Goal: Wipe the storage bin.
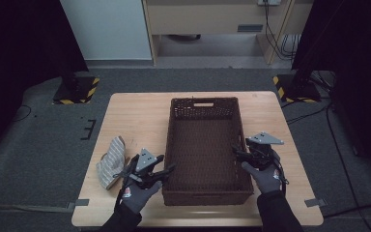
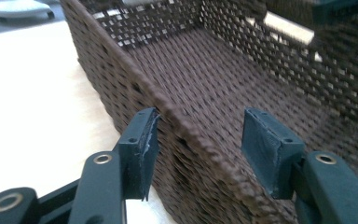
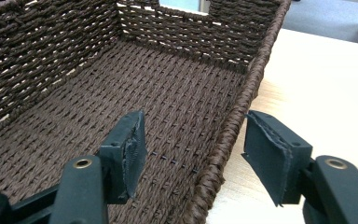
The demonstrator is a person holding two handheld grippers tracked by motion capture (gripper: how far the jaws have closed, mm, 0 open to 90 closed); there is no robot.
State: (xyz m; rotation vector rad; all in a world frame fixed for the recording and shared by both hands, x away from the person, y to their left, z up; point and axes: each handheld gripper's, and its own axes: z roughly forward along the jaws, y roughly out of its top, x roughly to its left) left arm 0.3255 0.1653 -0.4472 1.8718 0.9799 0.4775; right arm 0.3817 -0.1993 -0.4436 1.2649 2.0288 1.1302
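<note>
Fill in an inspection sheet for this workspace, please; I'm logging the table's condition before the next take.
Surface: light wooden table, bare apart from the items below.
Job's things: brown woven basket, empty, with a handle slot in its far wall.
Clutter: folded striped cloth near the table's left edge, apart from the basket.
Grippers: left tool straddles the basket's left wall, pads not pressing it; right tool straddles the right wall, also open.
Cables: cords hang by the cabinet; more run over the floor at right.
Surroundings: grey carpet, two stand bases with yellow-black stripes, pale cabinet behind.
</note>
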